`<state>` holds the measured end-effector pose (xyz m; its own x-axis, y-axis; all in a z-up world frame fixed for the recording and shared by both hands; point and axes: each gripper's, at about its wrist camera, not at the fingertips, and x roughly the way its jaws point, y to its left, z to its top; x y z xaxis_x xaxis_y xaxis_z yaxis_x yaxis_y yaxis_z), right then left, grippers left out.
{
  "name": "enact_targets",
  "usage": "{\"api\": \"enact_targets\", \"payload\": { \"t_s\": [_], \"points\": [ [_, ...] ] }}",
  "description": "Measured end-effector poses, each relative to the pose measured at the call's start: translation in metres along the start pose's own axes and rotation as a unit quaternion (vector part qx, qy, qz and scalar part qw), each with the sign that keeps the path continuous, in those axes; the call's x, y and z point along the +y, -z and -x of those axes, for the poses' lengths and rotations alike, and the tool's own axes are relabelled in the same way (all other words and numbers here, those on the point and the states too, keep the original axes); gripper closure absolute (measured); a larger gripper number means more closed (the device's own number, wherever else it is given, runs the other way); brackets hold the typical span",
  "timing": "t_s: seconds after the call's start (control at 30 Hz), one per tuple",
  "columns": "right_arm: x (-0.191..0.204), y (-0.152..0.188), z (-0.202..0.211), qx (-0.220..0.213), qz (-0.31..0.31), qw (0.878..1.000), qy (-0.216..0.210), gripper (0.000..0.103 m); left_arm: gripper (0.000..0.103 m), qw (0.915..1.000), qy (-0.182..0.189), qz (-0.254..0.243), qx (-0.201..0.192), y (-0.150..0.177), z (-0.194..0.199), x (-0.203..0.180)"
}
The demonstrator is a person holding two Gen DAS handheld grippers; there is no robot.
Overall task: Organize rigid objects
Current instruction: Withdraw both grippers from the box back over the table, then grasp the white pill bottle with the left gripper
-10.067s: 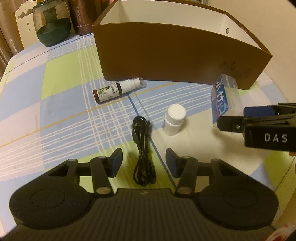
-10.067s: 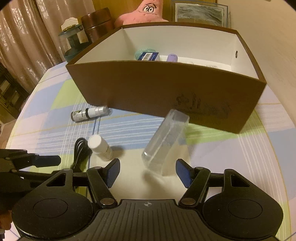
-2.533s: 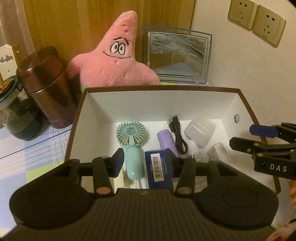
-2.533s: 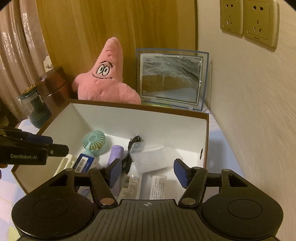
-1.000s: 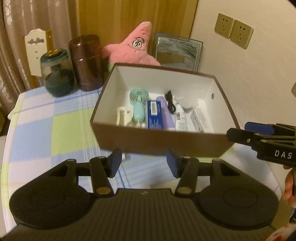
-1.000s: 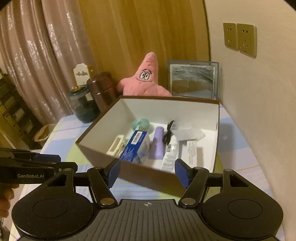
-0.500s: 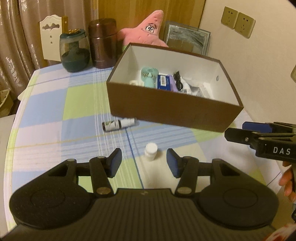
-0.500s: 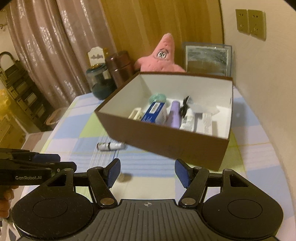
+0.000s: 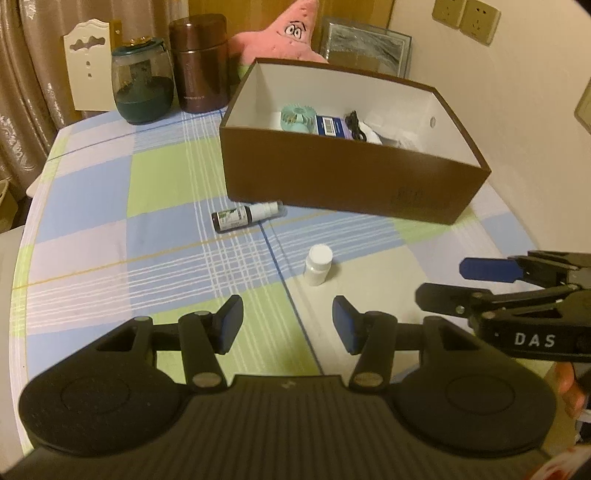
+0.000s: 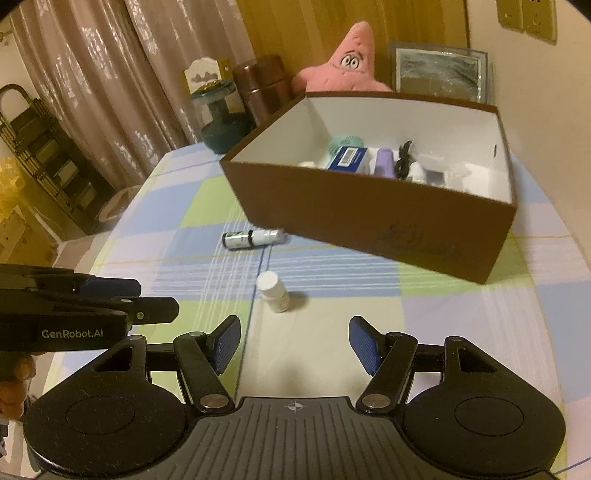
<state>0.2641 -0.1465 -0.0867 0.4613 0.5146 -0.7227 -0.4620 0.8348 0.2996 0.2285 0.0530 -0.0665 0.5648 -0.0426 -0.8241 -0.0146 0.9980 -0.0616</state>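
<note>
A brown box (image 9: 343,173) (image 10: 373,225) with a white inside stands on the checked tablecloth and holds a mint fan (image 9: 296,117), a blue packet (image 10: 349,157), a black cable (image 9: 355,125) and other items. A white pill bottle (image 9: 317,264) (image 10: 274,291) stands on the cloth in front of it. A dark spray bottle (image 9: 244,216) (image 10: 253,238) lies by the box's front left corner. My left gripper (image 9: 287,325) is open and empty, above the cloth short of the pill bottle. My right gripper (image 10: 294,345) is open and empty, also short of it.
A pink star plush (image 9: 286,31), a framed picture (image 9: 365,46), a brown canister (image 9: 199,62) and a green glass jar (image 9: 142,86) stand behind the box. A wall runs along the right side. The table's left edge drops off toward curtains.
Both grippers have pulled back from over the box and dropped lower toward the table. The black cable and the clear case, earlier on the cloth, now lie in the box.
</note>
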Motion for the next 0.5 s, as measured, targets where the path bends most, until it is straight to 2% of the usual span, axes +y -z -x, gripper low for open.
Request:
{"api": "enact_targets", "payload": {
  "t_s": [0.5],
  "points": [
    [0.031,0.005,-0.037,0.017,-0.011,0.999,0.025,0.038,0.052,0.9996,0.010,-0.019,0.016,0.015,-0.013,0.036]
  ]
}}
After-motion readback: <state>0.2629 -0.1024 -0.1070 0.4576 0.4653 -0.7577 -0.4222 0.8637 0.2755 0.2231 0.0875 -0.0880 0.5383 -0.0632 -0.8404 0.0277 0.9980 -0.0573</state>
